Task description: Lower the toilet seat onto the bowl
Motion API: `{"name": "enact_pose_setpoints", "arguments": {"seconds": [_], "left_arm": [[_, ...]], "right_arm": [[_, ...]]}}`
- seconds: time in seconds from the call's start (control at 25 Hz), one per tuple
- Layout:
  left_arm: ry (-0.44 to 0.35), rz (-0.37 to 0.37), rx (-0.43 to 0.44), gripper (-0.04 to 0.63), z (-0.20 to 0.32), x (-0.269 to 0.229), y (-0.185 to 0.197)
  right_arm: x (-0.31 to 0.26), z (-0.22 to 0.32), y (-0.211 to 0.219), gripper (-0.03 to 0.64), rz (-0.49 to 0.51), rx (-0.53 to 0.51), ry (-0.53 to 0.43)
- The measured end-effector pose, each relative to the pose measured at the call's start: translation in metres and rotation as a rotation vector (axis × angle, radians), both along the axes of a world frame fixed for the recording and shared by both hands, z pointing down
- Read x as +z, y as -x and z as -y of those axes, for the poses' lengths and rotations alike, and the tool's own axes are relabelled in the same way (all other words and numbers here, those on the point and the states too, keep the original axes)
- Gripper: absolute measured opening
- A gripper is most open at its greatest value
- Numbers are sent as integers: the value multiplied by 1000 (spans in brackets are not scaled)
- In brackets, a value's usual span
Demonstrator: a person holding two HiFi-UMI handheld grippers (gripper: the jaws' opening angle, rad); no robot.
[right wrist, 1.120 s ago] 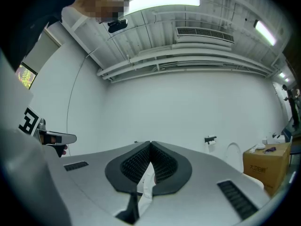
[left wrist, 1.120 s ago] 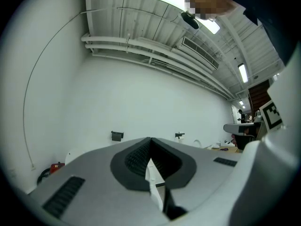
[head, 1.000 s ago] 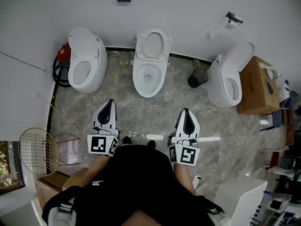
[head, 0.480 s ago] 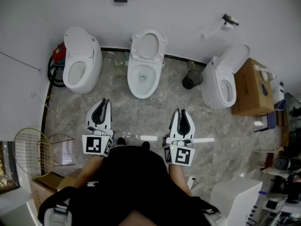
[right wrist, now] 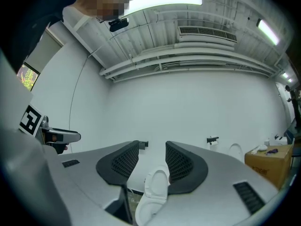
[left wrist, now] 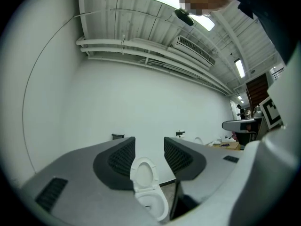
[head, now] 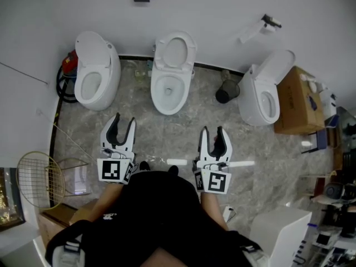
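Three white toilets stand along the far wall. The middle toilet (head: 172, 88) has its seat (head: 174, 52) raised upright against the wall. My left gripper (head: 123, 120) and right gripper (head: 212, 130) hover over the floor well short of it, one to each side. Both sets of jaws are opening, with nothing between them. In the left gripper view the raised seat (left wrist: 143, 172) and bowl (left wrist: 153, 204) show far off through the gap of the left gripper (left wrist: 149, 149). The right gripper (right wrist: 153, 154) frames the same seat (right wrist: 157, 185) from the other side.
A left toilet (head: 95, 77) and a right toilet (head: 266, 96) flank the middle one. A black bin (head: 227, 94) stands between middle and right toilets. A cardboard box (head: 300, 102) is at right, a wire basket (head: 41, 179) and coiled hose (head: 65, 85) at left.
Both grippers' jaws have gone from shut to parted. The grippers and the view have shifted slightly left relative to the toilets.
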State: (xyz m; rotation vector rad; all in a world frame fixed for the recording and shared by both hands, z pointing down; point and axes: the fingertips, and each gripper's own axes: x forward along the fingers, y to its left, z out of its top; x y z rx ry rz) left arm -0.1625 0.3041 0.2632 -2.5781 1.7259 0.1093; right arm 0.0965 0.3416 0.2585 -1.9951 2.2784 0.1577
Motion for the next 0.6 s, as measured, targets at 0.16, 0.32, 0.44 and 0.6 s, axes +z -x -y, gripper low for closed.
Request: {"name": "enact_pose_setpoints", "arguments": {"seconds": [0.16,0.32,0.44,0.6], "left_arm": [[1,11,4,203,-1,1,-1],[1,9,21,273,-1,0,-5],[-2,5,28,313,-1,-2,-5],[8,-12,30,400,3,1,-4]], "right_arm": [[0,0,-2,212,3,5,0],[0,-1,-2,270,13,0,-6],[0,-1,0,301,9,-5,-2],[4,3,4,345,-6,-20,14]]}}
